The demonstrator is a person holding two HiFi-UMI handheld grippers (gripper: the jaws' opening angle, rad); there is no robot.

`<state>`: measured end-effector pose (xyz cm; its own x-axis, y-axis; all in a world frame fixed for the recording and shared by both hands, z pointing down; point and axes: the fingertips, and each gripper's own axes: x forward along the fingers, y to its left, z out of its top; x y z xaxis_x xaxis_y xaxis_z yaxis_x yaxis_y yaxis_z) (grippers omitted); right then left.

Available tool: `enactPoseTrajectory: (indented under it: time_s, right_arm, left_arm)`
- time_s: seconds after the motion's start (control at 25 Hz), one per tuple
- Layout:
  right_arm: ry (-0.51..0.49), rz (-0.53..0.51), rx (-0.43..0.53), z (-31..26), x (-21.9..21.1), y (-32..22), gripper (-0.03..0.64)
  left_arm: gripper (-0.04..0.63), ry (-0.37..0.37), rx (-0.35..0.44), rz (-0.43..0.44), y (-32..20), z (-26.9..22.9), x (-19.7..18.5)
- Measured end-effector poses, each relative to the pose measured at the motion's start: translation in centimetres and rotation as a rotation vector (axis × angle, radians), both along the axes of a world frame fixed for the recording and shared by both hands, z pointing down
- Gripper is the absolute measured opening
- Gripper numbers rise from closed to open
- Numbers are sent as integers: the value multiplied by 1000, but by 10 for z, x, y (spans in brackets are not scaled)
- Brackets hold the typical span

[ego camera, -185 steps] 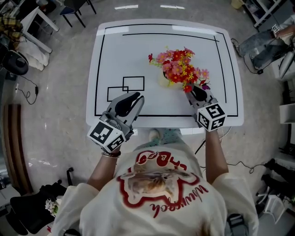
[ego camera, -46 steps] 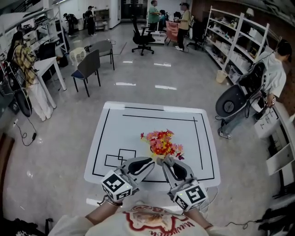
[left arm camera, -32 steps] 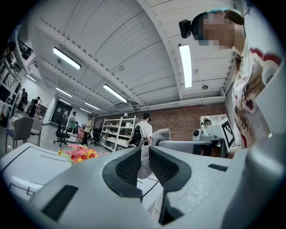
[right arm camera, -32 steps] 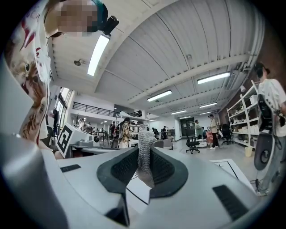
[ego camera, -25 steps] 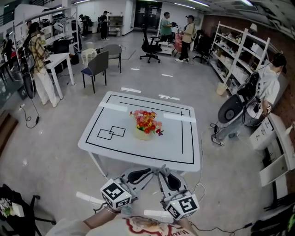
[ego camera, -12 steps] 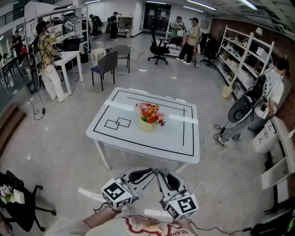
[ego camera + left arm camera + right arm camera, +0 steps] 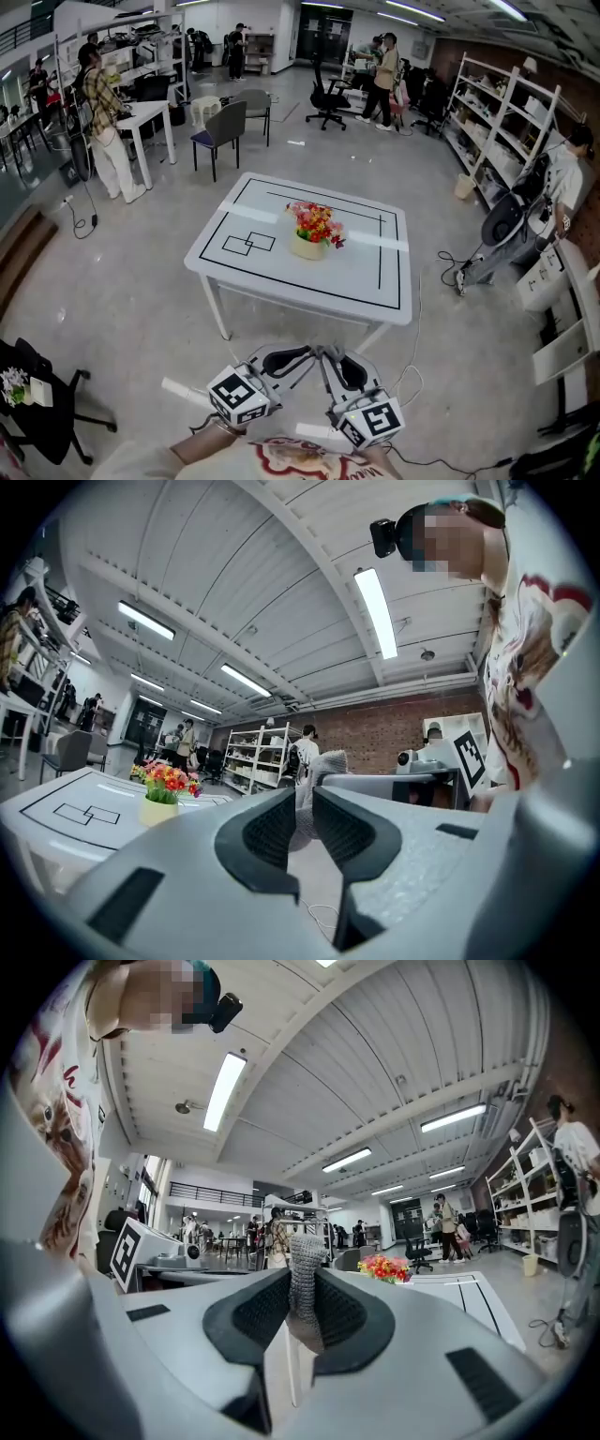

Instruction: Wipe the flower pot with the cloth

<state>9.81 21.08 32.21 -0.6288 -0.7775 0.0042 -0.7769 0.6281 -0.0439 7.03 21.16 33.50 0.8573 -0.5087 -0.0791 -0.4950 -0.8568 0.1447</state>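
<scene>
Standing back, left gripper [image 7: 302,797] and right gripper [image 7: 300,1283] both clenched on grey knitted cloth [image 7: 305,1251] — pale yellow flower pot [image 7: 307,247] well apart, straight ahead on white tabletop [image 7: 281,274], neither gripper nearer.

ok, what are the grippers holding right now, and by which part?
The grey cloth, in both. The left gripper and the right gripper each pinch a bunched fold of it, with a tuft sticking out past the jaws.
</scene>
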Motion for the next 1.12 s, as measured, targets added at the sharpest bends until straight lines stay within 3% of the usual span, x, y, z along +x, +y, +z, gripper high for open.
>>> enactPoseTrajectory:
  time_s: [0.2, 0.52, 1.12]
  right_arm:
    - [7, 4, 2, 0, -21, 28, 63]
    - [9, 6, -8, 5, -73, 100, 63]
    - [-4, 79, -17, 19, -140, 257, 63]
  left_arm:
    - [61, 29, -9, -6, 31, -1, -22]
    - [61, -2, -5, -5, 98, 2, -73]
    - [61, -11, 5, 62, 243, 9, -130]
